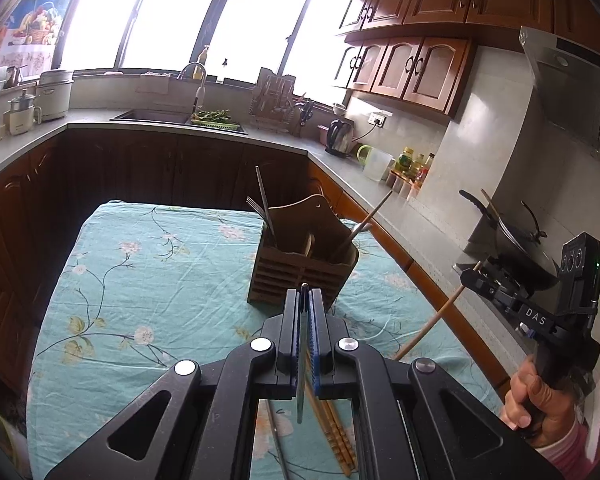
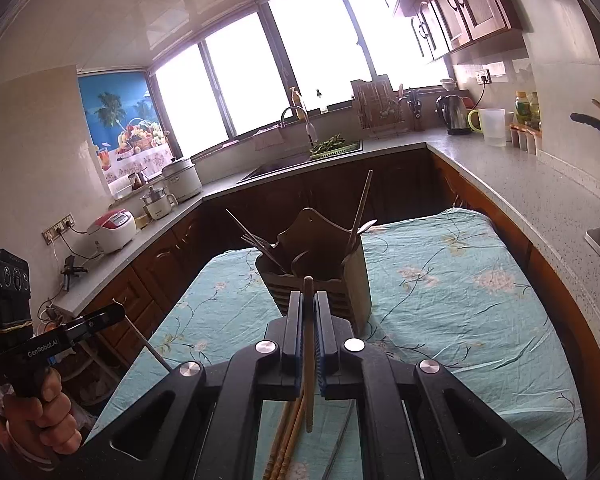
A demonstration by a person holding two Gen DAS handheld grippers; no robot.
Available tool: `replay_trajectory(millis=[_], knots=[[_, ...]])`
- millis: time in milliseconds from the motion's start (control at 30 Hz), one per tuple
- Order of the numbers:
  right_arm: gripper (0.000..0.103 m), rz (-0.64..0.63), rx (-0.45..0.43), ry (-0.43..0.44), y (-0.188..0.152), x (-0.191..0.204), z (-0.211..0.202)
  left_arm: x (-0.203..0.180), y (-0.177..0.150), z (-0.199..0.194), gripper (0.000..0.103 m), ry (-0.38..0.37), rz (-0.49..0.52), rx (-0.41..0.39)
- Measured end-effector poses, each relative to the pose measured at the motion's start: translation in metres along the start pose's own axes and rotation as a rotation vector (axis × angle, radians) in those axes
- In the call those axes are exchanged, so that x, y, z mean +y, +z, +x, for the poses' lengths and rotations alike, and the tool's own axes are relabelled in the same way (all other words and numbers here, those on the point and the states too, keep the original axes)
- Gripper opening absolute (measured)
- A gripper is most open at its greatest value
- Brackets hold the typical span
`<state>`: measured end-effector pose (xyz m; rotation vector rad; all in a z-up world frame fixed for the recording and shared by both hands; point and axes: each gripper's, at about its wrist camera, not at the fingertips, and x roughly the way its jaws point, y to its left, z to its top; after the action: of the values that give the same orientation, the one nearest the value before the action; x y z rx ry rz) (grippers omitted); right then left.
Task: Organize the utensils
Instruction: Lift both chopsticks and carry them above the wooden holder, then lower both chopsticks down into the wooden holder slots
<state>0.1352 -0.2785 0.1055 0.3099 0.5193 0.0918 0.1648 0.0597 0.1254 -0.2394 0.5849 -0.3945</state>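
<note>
You have the left gripper (image 1: 305, 300) clamped on a metal utensil (image 1: 300, 380) and the right gripper (image 2: 309, 304) on a wooden chopstick (image 2: 309, 360); carry both over the wooden holder (image 1: 300, 268) and drop each into its compartment

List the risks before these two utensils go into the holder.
1. The left gripper pinches a thin metal utensil edge-on; it could slip or swivel.
2. The right gripper grips a wooden chopstick near one end; the long free end may swing and miss its compartment.
3. The wooden holder already has a fork and sticks leaning out; bumping them could tip it.
</note>
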Motion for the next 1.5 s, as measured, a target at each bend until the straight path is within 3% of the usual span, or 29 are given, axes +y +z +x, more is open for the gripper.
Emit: replay_trajectory(millis=[467,1000,1267,1500], knots=[[0.005,-0.01,-0.035,-0.002,0.019,-0.001,0.002,0.003,0.023,0.009,0.002,-0.004,-0.005,-0.054],[0.005,-0.038,-0.142,-0.003,0.079,0.004,0.018,0.014,0.068,0.038,0.002,-0.004,-0.023,-0.178],[0.005,-0.038,-0.215,-0.021,0.12,-0.001,0.034,0.023,0.093,0.075,0.002,0.006,-0.026,-0.235],[0.005,-0.034,-0.226,-0.042,0.131,-0.007,0.064,0.031,0.099,0.125,0.002,0.035,-0.052,-0.229]])
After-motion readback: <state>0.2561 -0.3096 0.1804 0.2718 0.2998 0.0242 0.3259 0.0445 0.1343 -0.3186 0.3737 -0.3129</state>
